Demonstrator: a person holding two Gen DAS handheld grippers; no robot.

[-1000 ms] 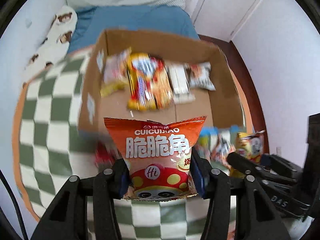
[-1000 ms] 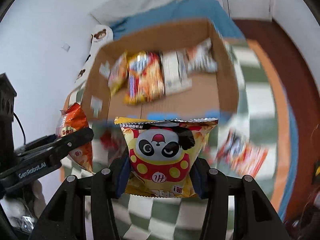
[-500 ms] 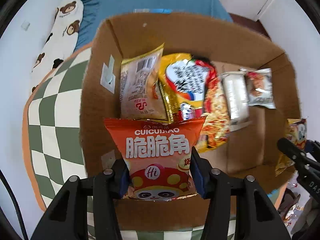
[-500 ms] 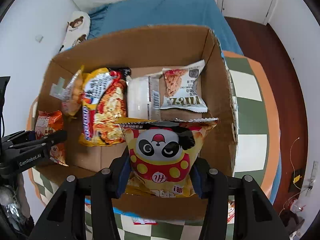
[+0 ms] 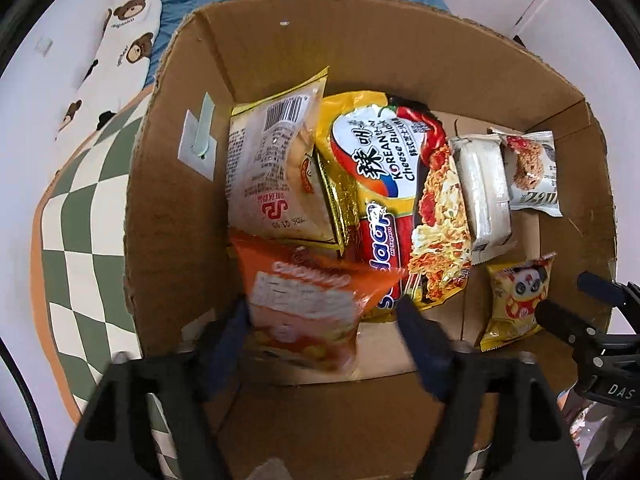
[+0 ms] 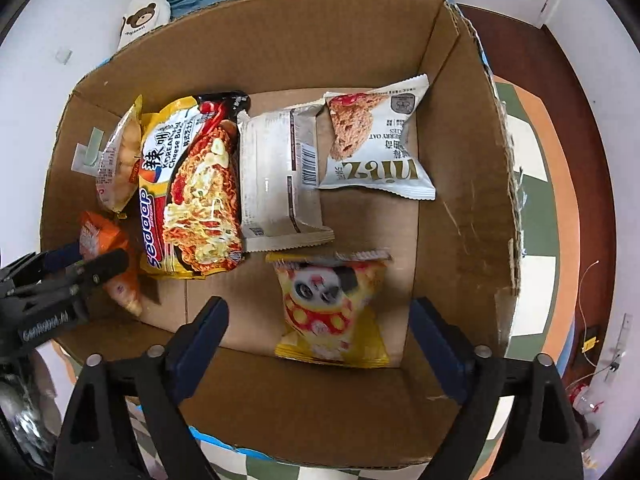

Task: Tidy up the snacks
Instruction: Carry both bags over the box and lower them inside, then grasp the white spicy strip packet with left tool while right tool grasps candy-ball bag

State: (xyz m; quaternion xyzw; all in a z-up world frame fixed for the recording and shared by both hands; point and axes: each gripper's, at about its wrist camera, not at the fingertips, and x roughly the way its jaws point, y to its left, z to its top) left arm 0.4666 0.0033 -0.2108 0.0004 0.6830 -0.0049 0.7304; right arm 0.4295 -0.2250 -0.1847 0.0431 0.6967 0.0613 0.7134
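An open cardboard box (image 5: pixel 172 200) fills both views from above. My left gripper (image 5: pixel 324 332) hangs over its near left corner, jaws opening. The orange snack bag (image 5: pixel 308 312) is blurred and tilted between the fingers, free of the pads. My right gripper (image 6: pixel 320 324) is over the near right part, jaws opening wide. The yellow panda bag (image 6: pixel 332 312) lies loose between its fingers on the box floor. Each view catches the other gripper at its edge: the right gripper (image 5: pixel 568 296) beside the panda bag (image 5: pixel 516 304), the left gripper (image 6: pixel 96 256) by the orange bag (image 6: pixel 100 236).
In the box lie a noodle pack (image 5: pixel 400 200), a pale barcoded bag (image 5: pixel 272 176), a white packet (image 6: pixel 280 184) and an oat cookie pack (image 6: pixel 376 148). The box stands on a green-and-white checkered rug (image 5: pixel 80 208). A bear-print pillow (image 5: pixel 128 40) lies behind it, wooden floor (image 6: pixel 580 120) at the right.
Both grippers came over the box and sank toward it while shut on their bags. Now both sets of jaws have spread and the orange and panda bags have dropped free.
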